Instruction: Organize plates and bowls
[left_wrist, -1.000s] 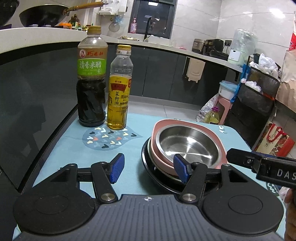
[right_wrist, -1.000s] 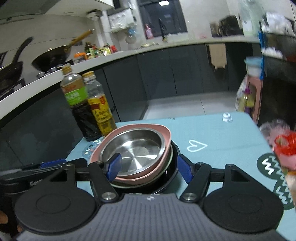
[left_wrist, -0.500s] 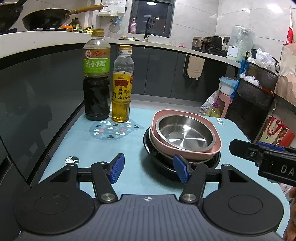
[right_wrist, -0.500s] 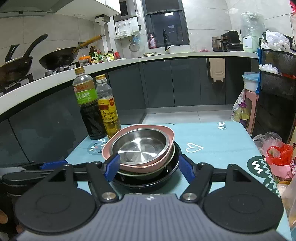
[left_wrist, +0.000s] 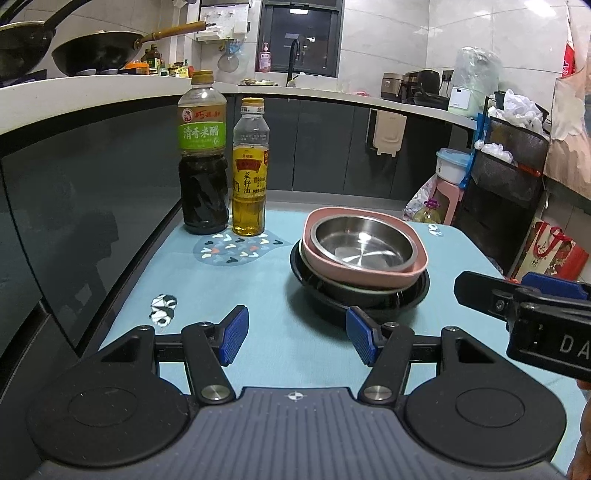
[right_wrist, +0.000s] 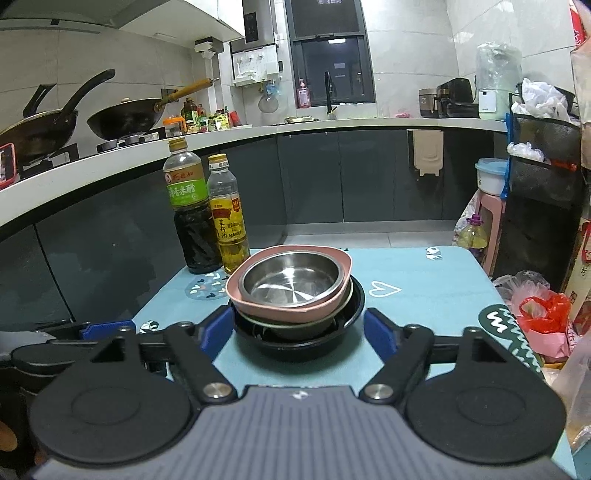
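Both grippers are seen farther back from the stack of dishes than a second earlier: then the blue pads flanked the stack closely, while now more blue tablecloth (left_wrist: 280, 295) is shown in front of them. The stack is left standing on the cloth, a steel bowl (left_wrist: 364, 242) nested in a pink bowl (left_wrist: 369, 271), over a paler dish and a black plate (left_wrist: 354, 301) at the bottom.

The pink bowl sits off-centre on the dishes below, so a knock from a returning finger could probably slide or tip the upper bowls. The vinegar bottle (left_wrist: 203, 158) and oil bottle (left_wrist: 250, 170) stand near the stack's left and could be toppled by a wide sweep.

The left gripper (left_wrist: 295, 338) is held with its jaws wide apart, nothing between them and nothing touched. The right gripper (right_wrist: 297, 334) is likewise spread wide, the stack framed beyond its pads but not gripped.
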